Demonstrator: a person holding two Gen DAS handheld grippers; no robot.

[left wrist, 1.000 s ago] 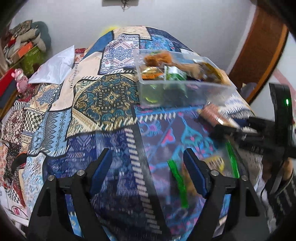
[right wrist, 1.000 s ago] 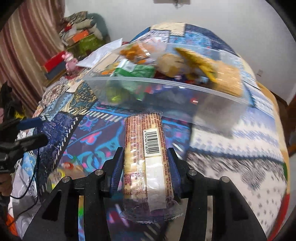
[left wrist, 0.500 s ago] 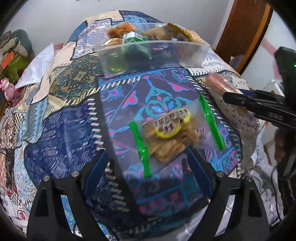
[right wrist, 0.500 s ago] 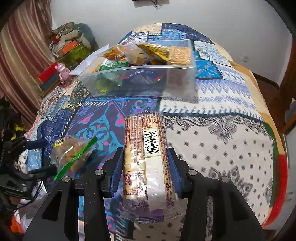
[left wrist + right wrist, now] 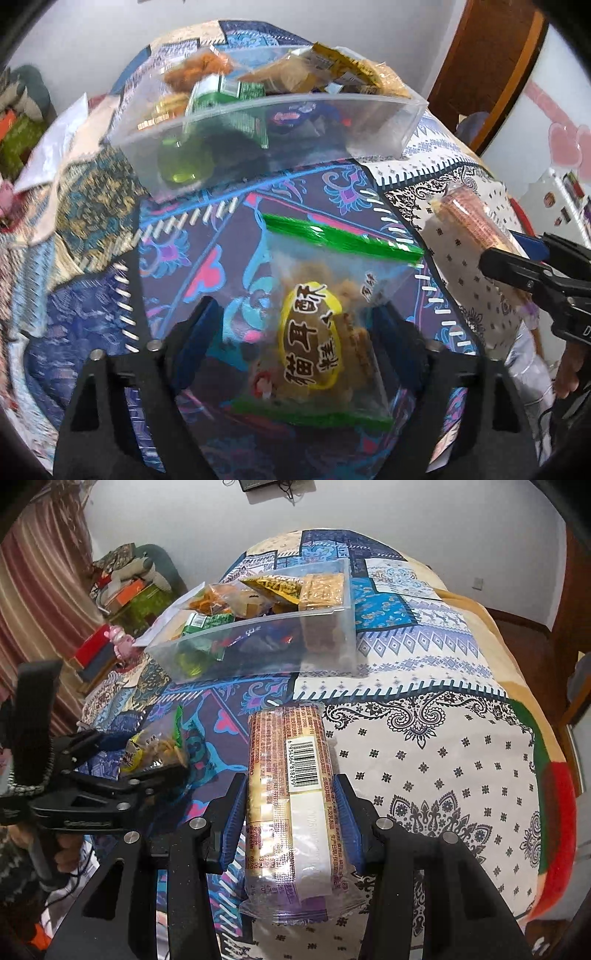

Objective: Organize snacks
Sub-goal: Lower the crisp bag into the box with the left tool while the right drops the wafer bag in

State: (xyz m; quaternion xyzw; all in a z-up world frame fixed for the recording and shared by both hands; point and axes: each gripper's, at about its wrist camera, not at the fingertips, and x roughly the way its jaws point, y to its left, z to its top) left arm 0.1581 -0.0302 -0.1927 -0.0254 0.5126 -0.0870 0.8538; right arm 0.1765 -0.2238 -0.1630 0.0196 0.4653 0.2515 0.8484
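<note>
A clear snack bag [image 5: 325,332] with green strips and a yellow label lies on the patterned blanket. My left gripper [image 5: 293,306] straddles it, jaws closing; the right pad is at the bag's edge and the left pad is still apart from it. In the right wrist view the left gripper [image 5: 147,771] is low on the left, over the bag [image 5: 155,746]. My right gripper [image 5: 290,779] is shut on a long biscuit roll pack [image 5: 291,775] with a barcode, also seen as the roll [image 5: 469,218] at the right of the left wrist view. Behind stands a clear plastic box [image 5: 280,122] [image 5: 258,653] full of snacks.
The blanket [image 5: 443,757] covers a bed that falls away at the right and near edges. A white bag [image 5: 55,147] and stacked clutter [image 5: 125,587] sit at the back left. A wooden door [image 5: 491,74] stands at the right. A hand [image 5: 565,373] holds the right gripper.
My left gripper came down and forward over the snack bag, which now lies between its fingers, and its jaws narrowed. The right gripper drew back from the box, still holding the roll.
</note>
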